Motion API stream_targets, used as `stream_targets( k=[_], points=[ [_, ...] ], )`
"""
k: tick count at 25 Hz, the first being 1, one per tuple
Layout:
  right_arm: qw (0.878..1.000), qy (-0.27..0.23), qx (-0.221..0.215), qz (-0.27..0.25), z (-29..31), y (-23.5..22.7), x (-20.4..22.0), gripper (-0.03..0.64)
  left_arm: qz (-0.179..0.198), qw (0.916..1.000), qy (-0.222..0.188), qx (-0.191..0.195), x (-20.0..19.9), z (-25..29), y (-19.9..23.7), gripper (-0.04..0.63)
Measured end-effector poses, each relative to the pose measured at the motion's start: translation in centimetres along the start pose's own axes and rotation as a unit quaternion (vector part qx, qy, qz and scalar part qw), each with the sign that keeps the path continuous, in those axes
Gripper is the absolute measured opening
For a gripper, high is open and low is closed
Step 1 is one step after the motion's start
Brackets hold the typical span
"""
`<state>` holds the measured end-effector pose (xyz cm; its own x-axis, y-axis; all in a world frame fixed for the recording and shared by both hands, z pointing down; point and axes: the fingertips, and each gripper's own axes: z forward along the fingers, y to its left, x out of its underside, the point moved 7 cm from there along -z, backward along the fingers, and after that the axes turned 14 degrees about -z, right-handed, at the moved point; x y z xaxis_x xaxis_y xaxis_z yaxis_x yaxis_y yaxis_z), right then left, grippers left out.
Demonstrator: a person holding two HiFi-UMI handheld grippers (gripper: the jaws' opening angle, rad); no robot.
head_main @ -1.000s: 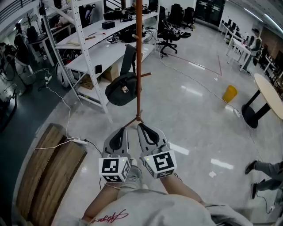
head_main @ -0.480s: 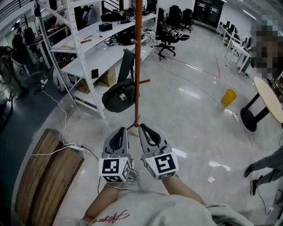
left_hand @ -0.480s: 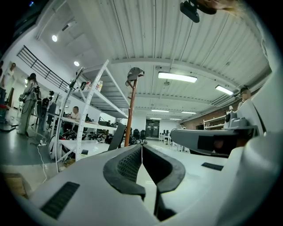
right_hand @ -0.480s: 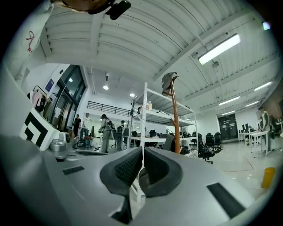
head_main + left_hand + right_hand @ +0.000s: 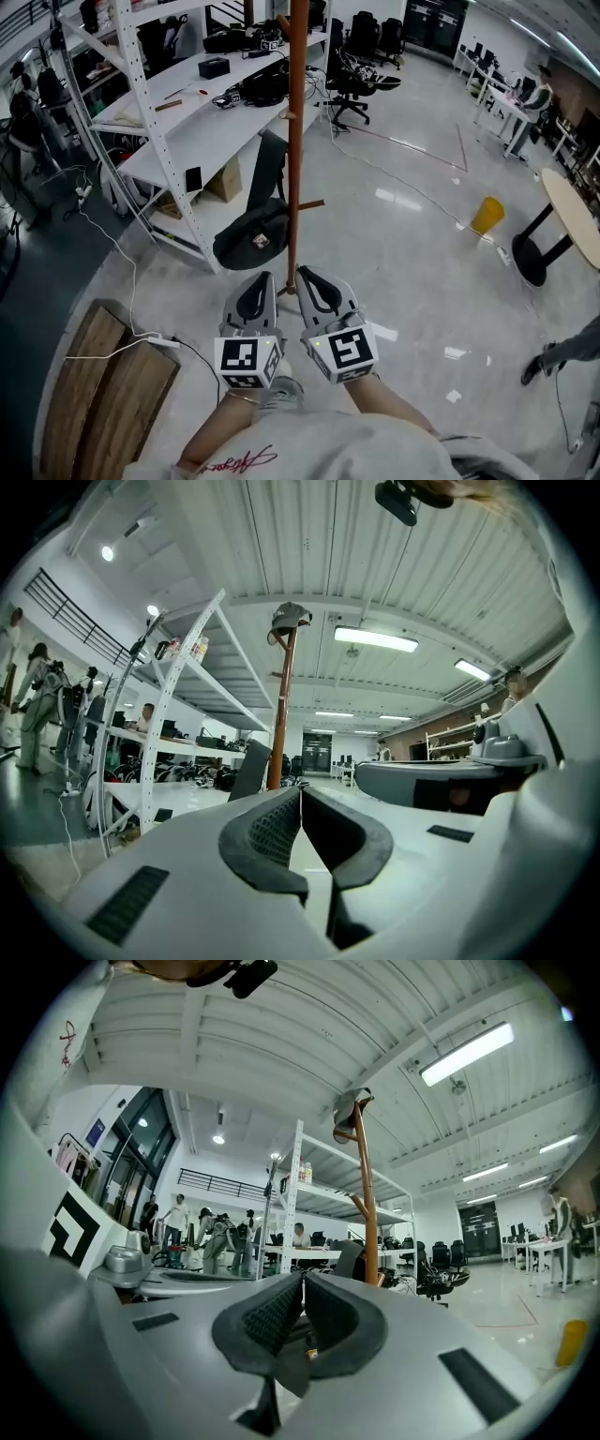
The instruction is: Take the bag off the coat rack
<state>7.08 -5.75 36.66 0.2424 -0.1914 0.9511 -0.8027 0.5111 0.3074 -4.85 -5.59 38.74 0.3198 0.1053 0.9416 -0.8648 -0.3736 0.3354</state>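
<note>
A dark bag (image 5: 252,243) hangs by its strap (image 5: 270,171) from a brown wooden coat rack pole (image 5: 296,131), low on the pole's left side. My left gripper (image 5: 267,277) and right gripper (image 5: 302,274) are side by side just below and in front of the bag, both shut with nothing between the jaws. In the left gripper view the pole (image 5: 277,719) rises ahead with a cap (image 5: 290,619) on top and the strap (image 5: 246,772) beside it. The right gripper view shows the same pole (image 5: 365,1194) and the cap (image 5: 348,1102).
White metal shelving (image 5: 178,131) loaded with gear stands left of the rack. A wooden bench (image 5: 103,375) lies at the lower left, with cables on the floor. A yellow bin (image 5: 487,214) and a round table (image 5: 572,217) are at the right. A person's legs (image 5: 562,354) show at far right.
The view has tilted and moved closer: the bag and pole base have come nearer to both grippers. Both grippers stay shut and side by side.
</note>
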Motion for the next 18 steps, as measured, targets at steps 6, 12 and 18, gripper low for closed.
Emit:
stream_targets(
  k=[6, 12, 18],
  points=[
    [1.0, 0.002, 0.011, 0.0, 6.3, -2.4, 0.8, 0.02, 0.004, 0.9999, 0.005, 0.009, -1.4, 5.9, 3.7, 0.018],
    [1.0, -0.002, 0.021, -0.002, 11.4, -4.1, 0.9, 0.02, 0.009, 0.9999, 0.003, 0.013, -3.1, 10.4, 7.1, 0.018],
    [1.0, 0.006, 0.027, 0.004, 13.8, -5.2, 1.5, 0.02, 0.017, 0.9997, 0.007, 0.015, -4.2, 13.1, 8.7, 0.018]
  ],
)
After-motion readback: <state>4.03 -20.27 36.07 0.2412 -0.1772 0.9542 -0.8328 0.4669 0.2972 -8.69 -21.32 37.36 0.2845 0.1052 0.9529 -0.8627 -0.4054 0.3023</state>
